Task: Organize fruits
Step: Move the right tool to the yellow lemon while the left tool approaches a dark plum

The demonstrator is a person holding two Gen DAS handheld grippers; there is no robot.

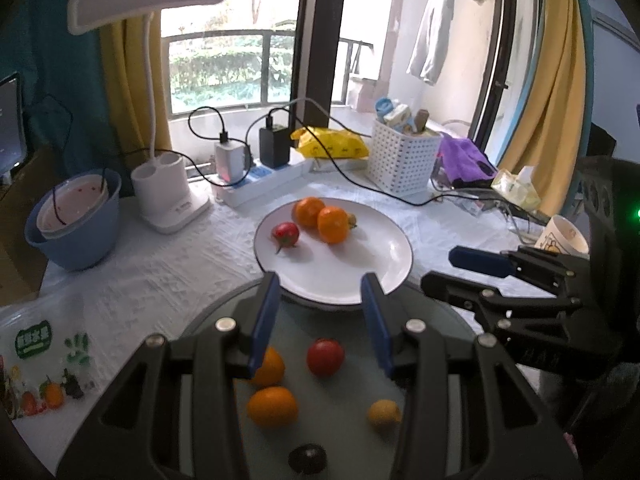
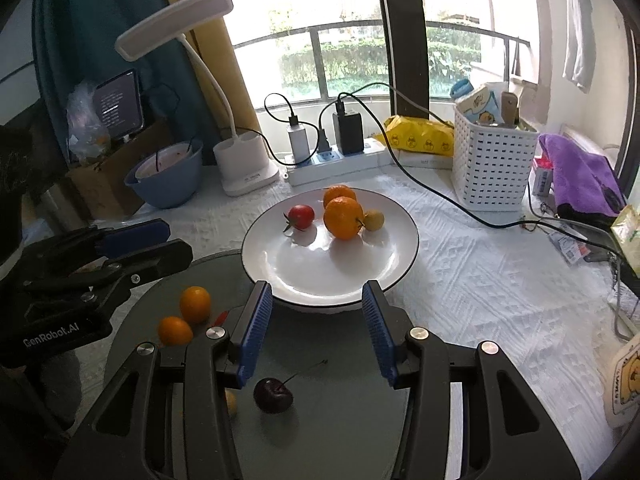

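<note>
Right wrist view: dark cherry (image 2: 273, 395) just below the half-open, empty right tool (image 2: 316, 300).

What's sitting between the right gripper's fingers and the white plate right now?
Nothing: in the right wrist view the right gripper is open and empty, and only bare grey tray runs up to the white plate. The dark cherry lies nearer the camera.

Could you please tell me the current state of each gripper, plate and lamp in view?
left gripper: open, holding nothing
right gripper: open, holding nothing
white plate: holds two oranges, a tomato and a small yellow fruit
grey tray: holds two oranges, a tomato, a yellow fruit and a cherry
desk lamp: looks unlit
power strip: chargers plugged in
</note>
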